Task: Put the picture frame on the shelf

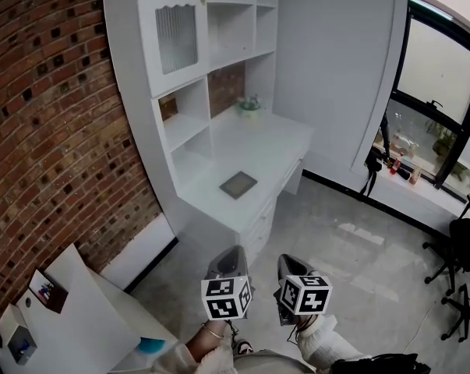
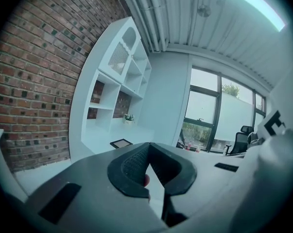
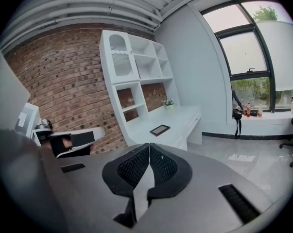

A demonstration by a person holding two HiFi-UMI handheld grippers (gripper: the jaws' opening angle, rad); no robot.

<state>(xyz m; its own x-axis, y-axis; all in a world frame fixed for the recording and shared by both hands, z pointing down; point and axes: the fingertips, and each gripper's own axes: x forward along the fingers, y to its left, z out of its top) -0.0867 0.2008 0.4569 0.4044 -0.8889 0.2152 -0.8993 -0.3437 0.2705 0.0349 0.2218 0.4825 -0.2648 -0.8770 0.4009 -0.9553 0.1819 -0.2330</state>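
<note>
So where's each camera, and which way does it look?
Head view: on the person's head, steeply down at the white desk with shelves; both cream sleeves, the left hand-held gripper and right hand-held gripper show below.
Left gripper view: on the left hand-held gripper, along its shut jaws towards desk and red brick wall.
Right gripper view: on the right hand-held gripper, along its shut jaws towards desk and window.
Shared: all three show the dark flat picture frame on the desk.
</note>
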